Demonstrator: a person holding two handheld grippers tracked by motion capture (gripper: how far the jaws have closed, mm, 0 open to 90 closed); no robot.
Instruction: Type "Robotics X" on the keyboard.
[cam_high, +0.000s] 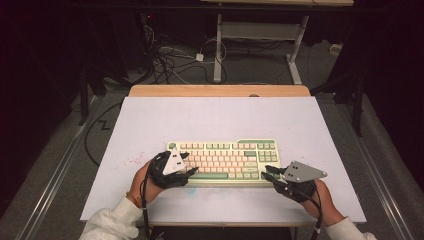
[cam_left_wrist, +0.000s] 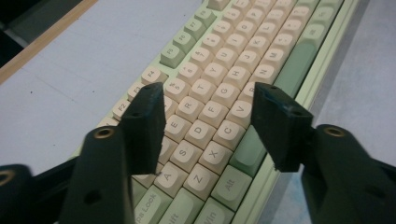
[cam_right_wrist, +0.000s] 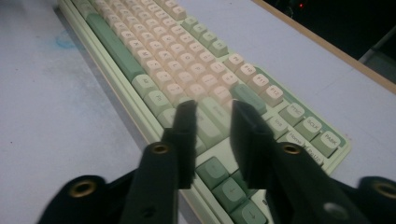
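Two grippers flank the keyboard (cam_high: 223, 162) lying near the table's (cam_high: 150, 115) front edge. Left gripper (cam_left_wrist: 208, 100): jaws apart over the letter keys, gripping nothing. Right gripper (cam_right_wrist: 214, 108): jaws narrowly parted above the keys, empty. The keyboard looks rigid and fairly heavy; grip the end edges, not the keycaps.

A green-and-cream keyboard (cam_high: 224, 161) lies flat on the pale worktop (cam_high: 220, 115), a little toward six o'clock from its middle. The left tool (cam_high: 189, 164) sits at the keyboard's nine o'clock end, over its lower corner, jaws apart, with a grey three-cornered plate on top. The right tool (cam_high: 270, 172) sits at the keyboard's five o'clock corner, jaws pointing toward nine o'clock and standing close together. Faint reddish specks (cam_high: 132, 160) mark the worktop at nine o'clock of the left tool.
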